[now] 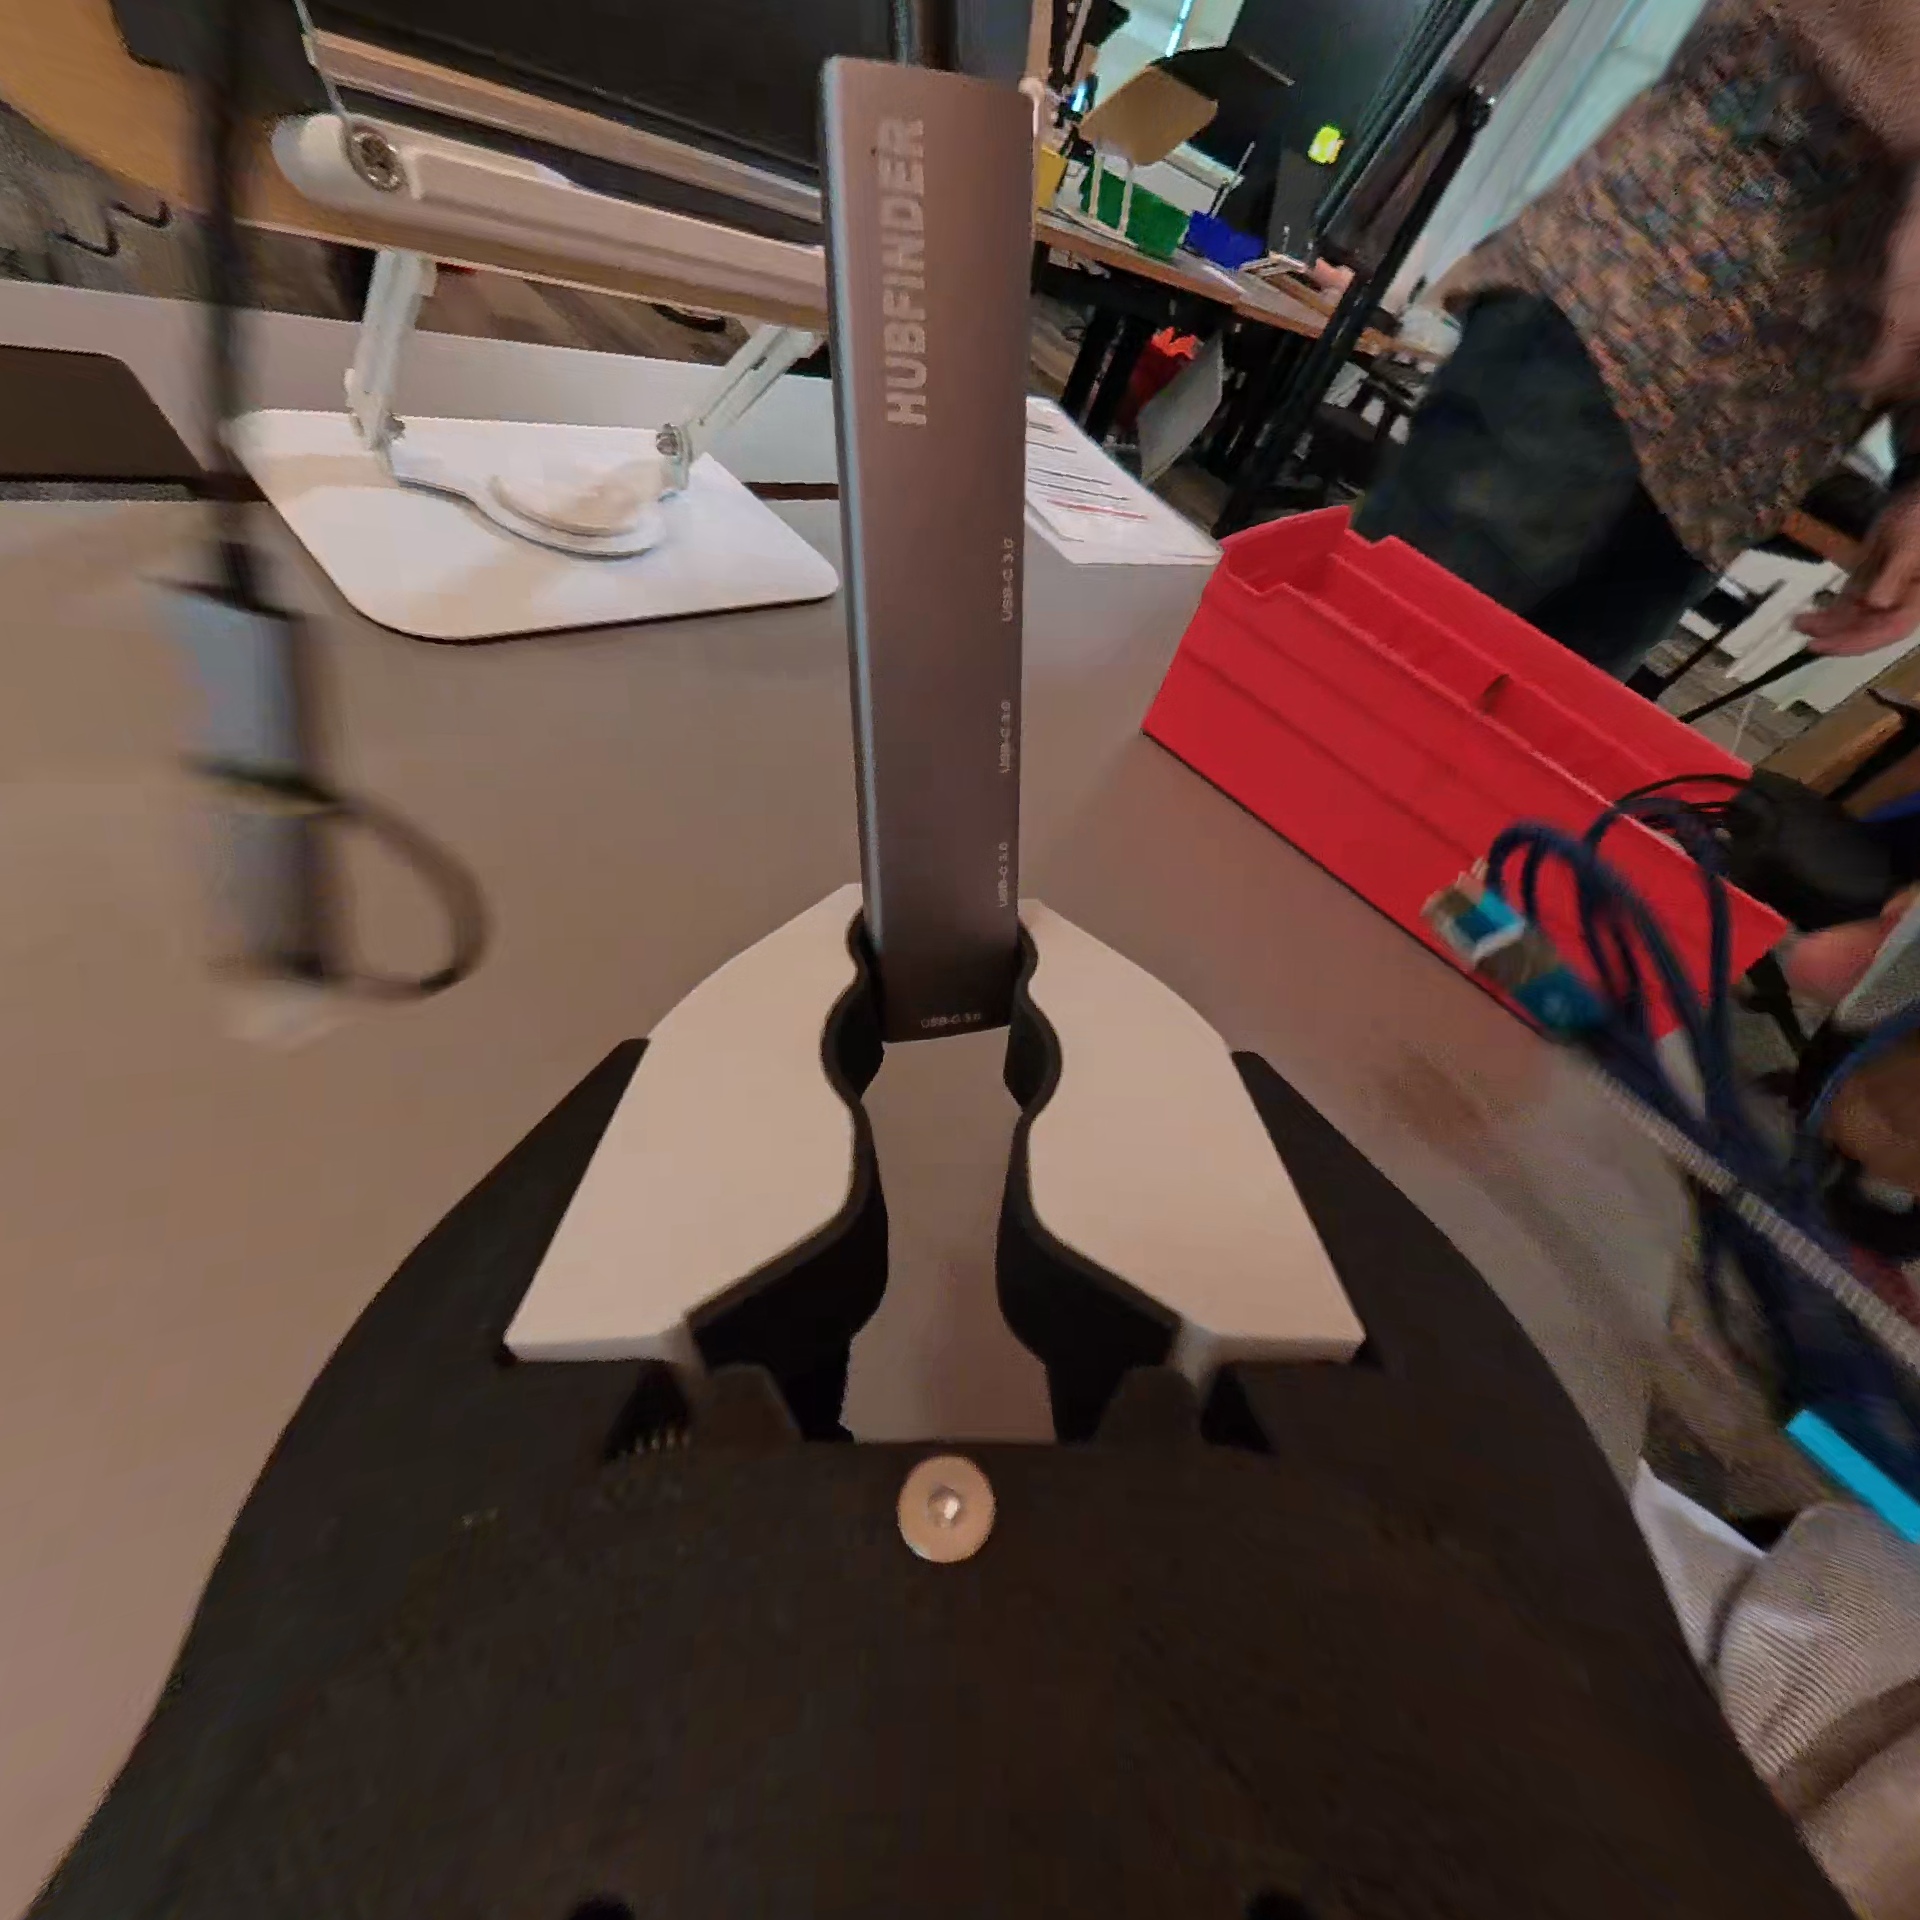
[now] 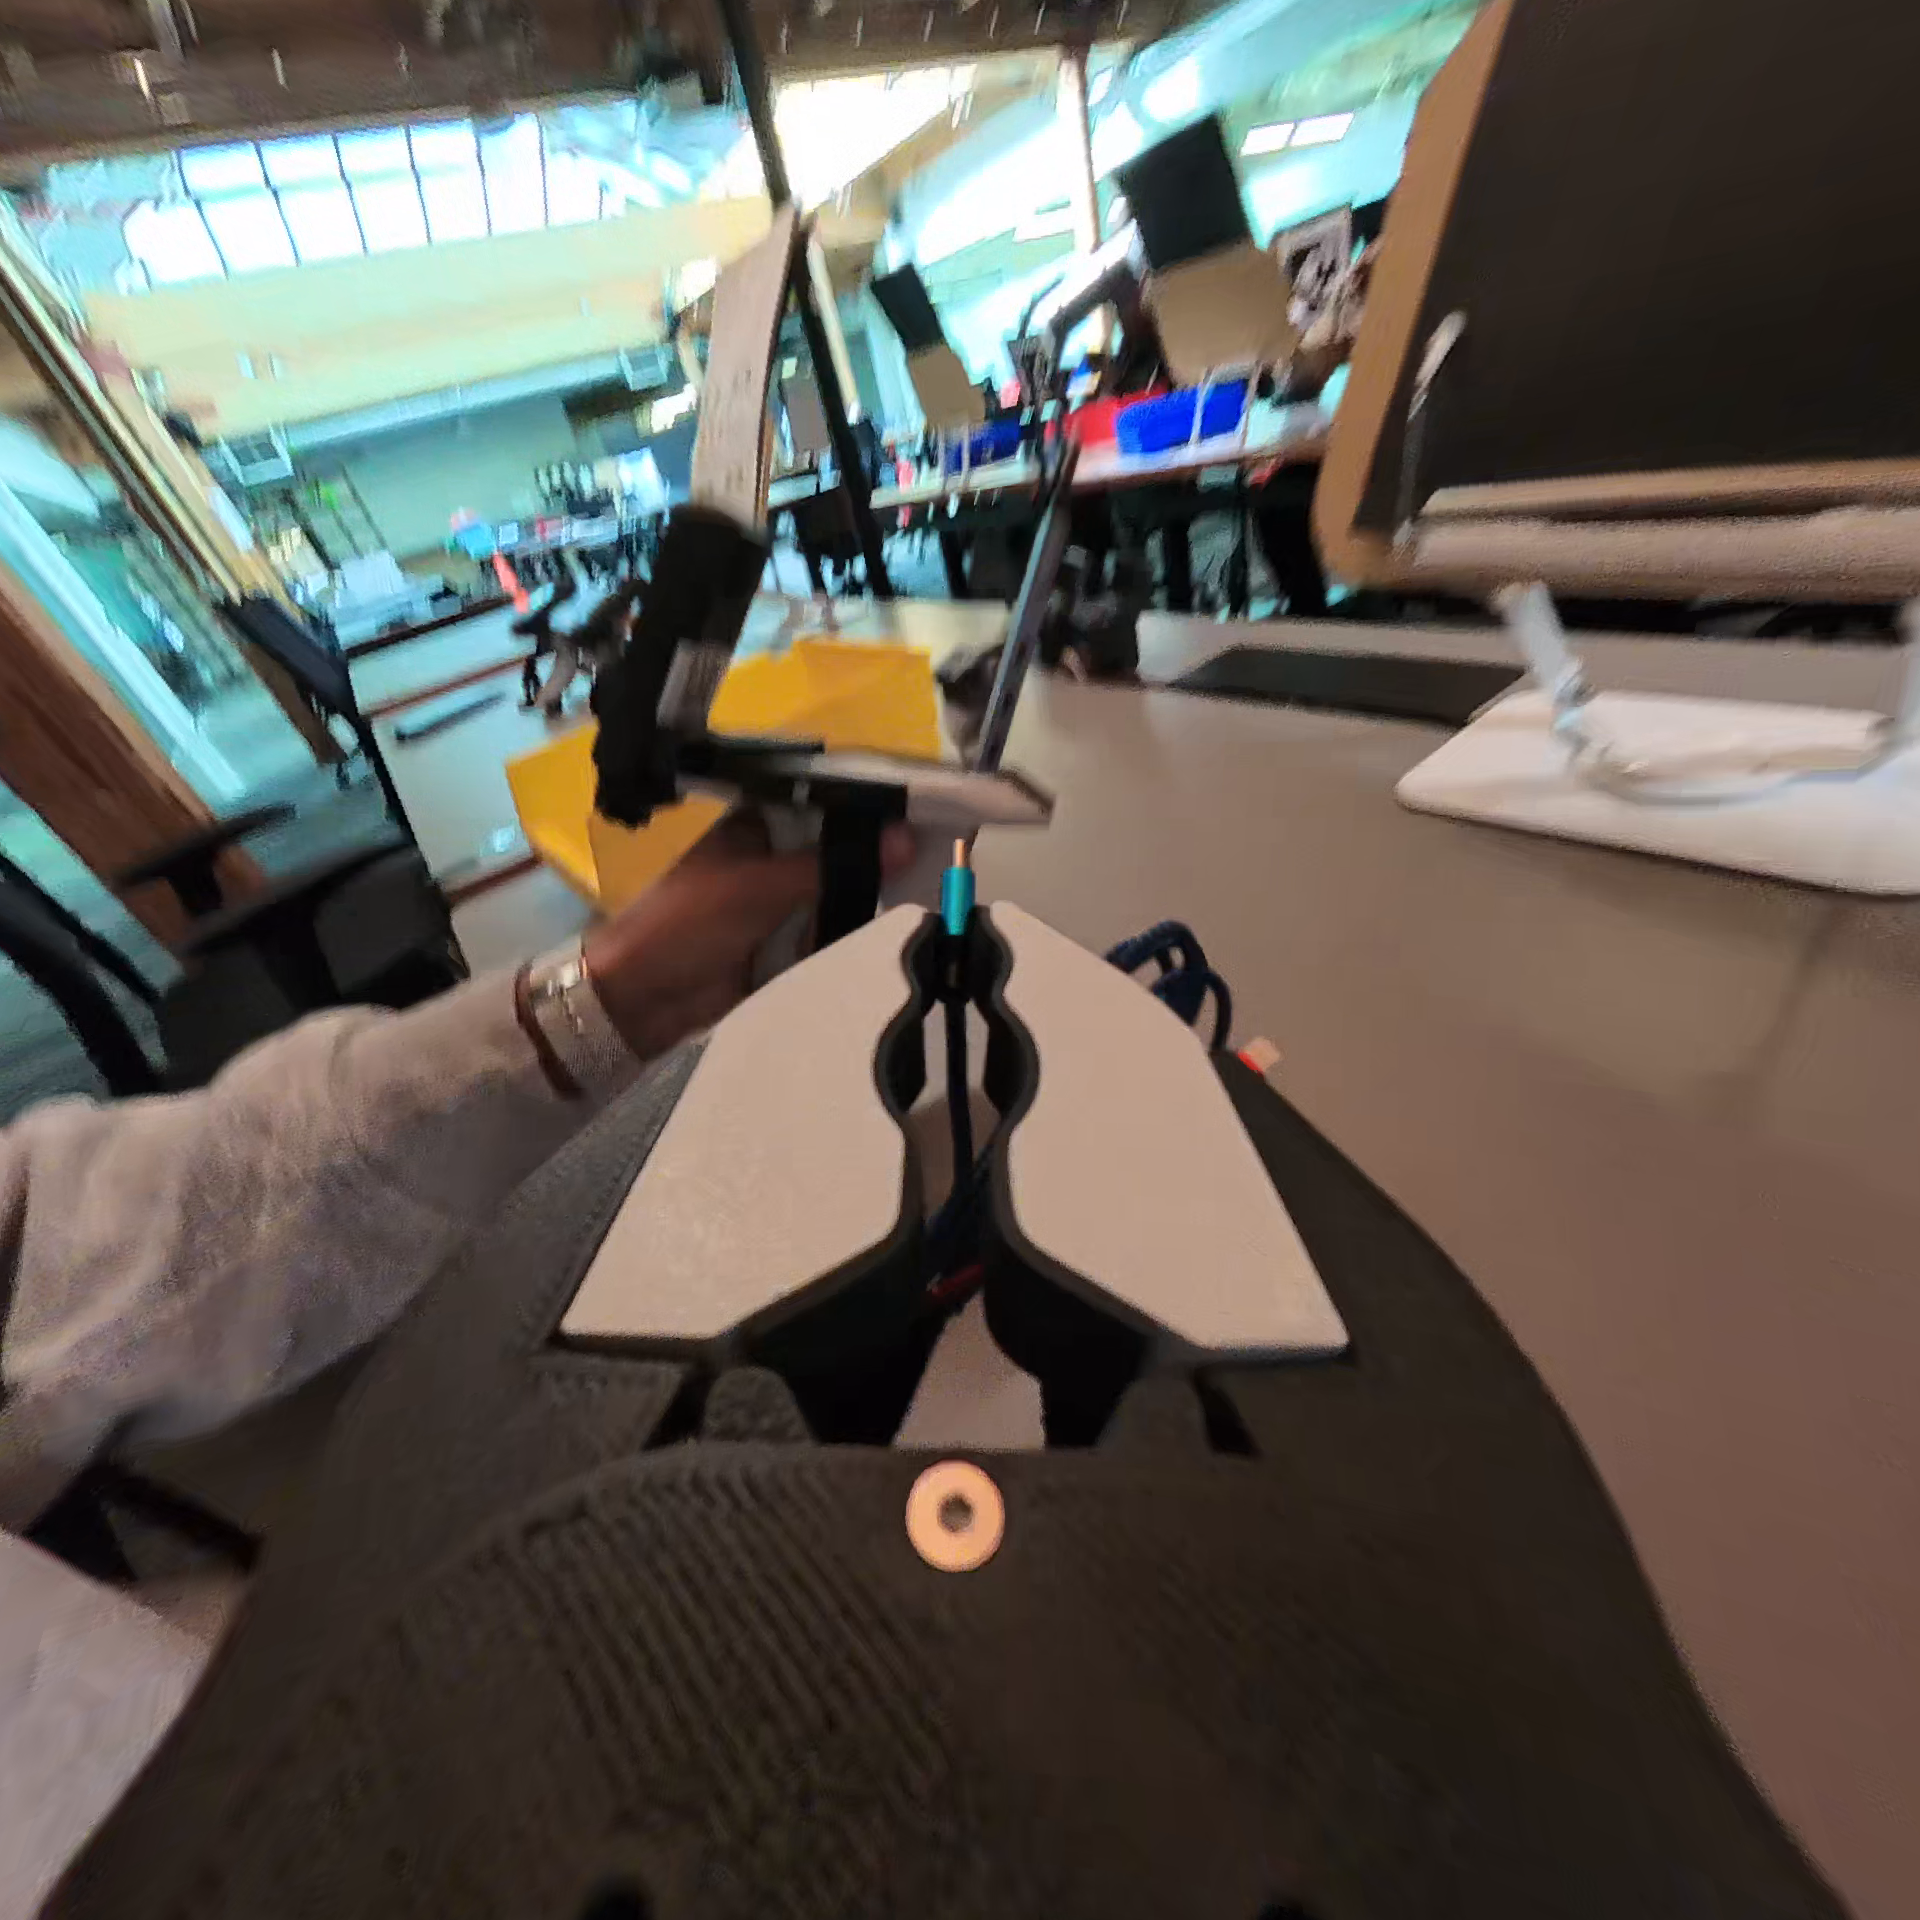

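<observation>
My left gripper [image 1: 943, 961] is shut on a flat dark grey hub [image 1: 930, 520], which stands upright out of the fingertips above the grey table [image 1: 623, 790]. Its dark cable with a plug [image 1: 270, 790] hangs blurred at the left. My right gripper [image 2: 956, 920] is shut on a teal cable plug [image 2: 955, 888], metal tip pointing forward; its dark blue cable [image 2: 961, 1112] runs back between the fingers. In the right wrist view the left gripper [image 2: 935, 784] with the hub [image 2: 1023, 634] sits just beyond the plug tip. In the left wrist view the blue cable bundle [image 1: 1600, 935] shows at the right.
A white stand [image 1: 540, 520] carrying a laptop sits at the back of the table, also in the right wrist view [image 2: 1662, 790]. A red bin [image 1: 1434, 707] lies at the right, a yellow bin [image 2: 831, 686] behind the left gripper. A person [image 1: 1662, 343] stands at the right. Some 20 cm of space lies between my two pairs of fingers.
</observation>
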The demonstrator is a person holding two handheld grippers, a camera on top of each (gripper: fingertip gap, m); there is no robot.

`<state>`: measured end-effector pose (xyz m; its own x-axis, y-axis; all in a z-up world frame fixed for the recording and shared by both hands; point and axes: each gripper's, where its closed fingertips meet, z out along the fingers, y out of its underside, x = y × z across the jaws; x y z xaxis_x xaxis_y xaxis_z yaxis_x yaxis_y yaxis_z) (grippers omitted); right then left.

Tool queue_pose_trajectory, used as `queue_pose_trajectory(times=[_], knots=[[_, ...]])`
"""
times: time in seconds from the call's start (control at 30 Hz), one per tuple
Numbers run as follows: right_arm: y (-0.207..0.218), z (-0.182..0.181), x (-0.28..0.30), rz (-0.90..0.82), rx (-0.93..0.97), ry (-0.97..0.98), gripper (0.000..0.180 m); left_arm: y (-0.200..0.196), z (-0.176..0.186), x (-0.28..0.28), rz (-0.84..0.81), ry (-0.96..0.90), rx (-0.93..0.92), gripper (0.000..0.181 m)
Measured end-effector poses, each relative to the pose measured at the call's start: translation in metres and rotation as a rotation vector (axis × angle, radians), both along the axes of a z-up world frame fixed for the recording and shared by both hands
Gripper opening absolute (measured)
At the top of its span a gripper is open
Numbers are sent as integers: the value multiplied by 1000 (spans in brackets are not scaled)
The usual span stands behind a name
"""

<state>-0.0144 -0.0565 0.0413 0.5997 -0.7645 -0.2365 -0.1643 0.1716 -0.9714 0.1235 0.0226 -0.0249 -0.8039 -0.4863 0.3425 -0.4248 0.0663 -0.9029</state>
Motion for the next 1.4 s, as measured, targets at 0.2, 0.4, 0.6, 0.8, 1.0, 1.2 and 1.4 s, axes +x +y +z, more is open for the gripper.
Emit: queue_pose_trajectory(times=[0.2,0.4,0.6,0.8,1.0,1.2,1.4], knots=[[-110,94,-14,-296,-5,-223,6,-13,-5,-13,-46,-10,47,21],[-247,91,-28,-703,-81,-275,6,-31,-8,-29,-101,-23,83,21],[-299,55,-28,-839,-35,-208,6,-37,-12,-42,-129,-9,91,21],[-312,10,-19,-876,-44,-11,13,-35,-16,-48,-145,-1,109,21],[-306,-20,-58,-873,-23,54,41,-39,-25,-64,-204,-78,301,21],[-288,-23,-110,-884,-123,-41,34,-110,2,-95,-372,-201,431,21],[-260,-30,-111,-740,-84,-25,31,-218,44,-99,-513,-382,606,21]])
